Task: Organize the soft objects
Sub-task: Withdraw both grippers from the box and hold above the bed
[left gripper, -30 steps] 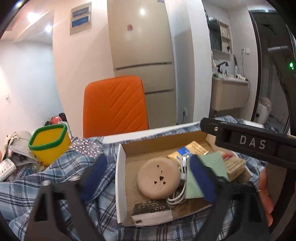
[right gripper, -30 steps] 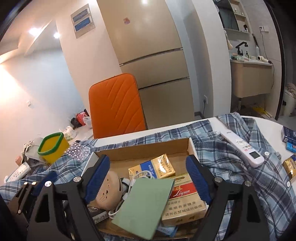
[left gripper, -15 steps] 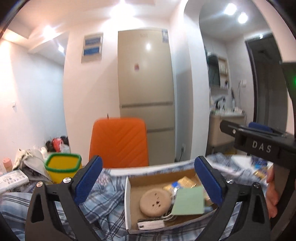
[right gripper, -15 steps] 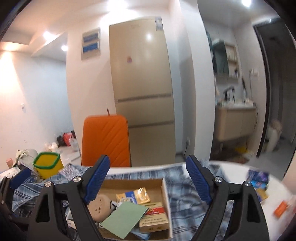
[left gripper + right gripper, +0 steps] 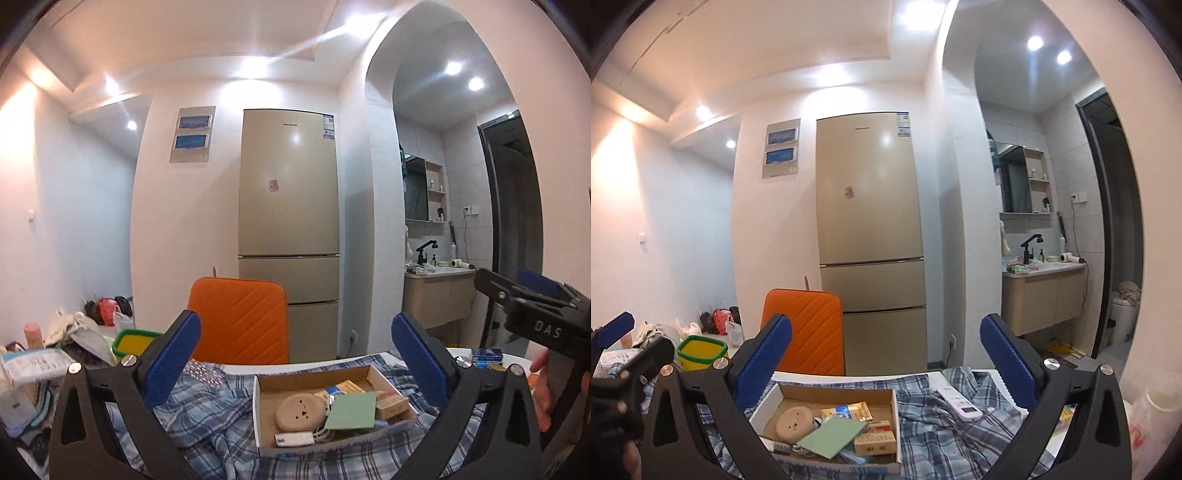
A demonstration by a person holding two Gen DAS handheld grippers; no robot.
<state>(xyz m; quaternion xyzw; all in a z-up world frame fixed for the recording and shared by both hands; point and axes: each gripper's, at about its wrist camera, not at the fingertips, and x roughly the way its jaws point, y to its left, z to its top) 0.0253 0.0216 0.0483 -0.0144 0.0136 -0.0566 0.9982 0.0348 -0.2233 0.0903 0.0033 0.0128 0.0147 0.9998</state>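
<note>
delta: both grippers pulled up and back, cardboard box (image 5: 827, 397) now lower in view | plaid shirt (image 5: 207, 417) spread over table, box sitting on it (pins the cloth) | left gripper (image 5: 295, 360) opening, nothing between | right gripper (image 5: 882, 356) opening, nothing between; remote (image 5: 960, 402) on shirt's right side

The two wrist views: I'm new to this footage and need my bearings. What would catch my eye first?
Probably the orange chair behind the table, in front of the tall beige fridge. Next, the open cardboard box of small items, with a green card on top, resting on a rumpled blue plaid shirt. A white remote lies on the shirt to the box's right.
</note>
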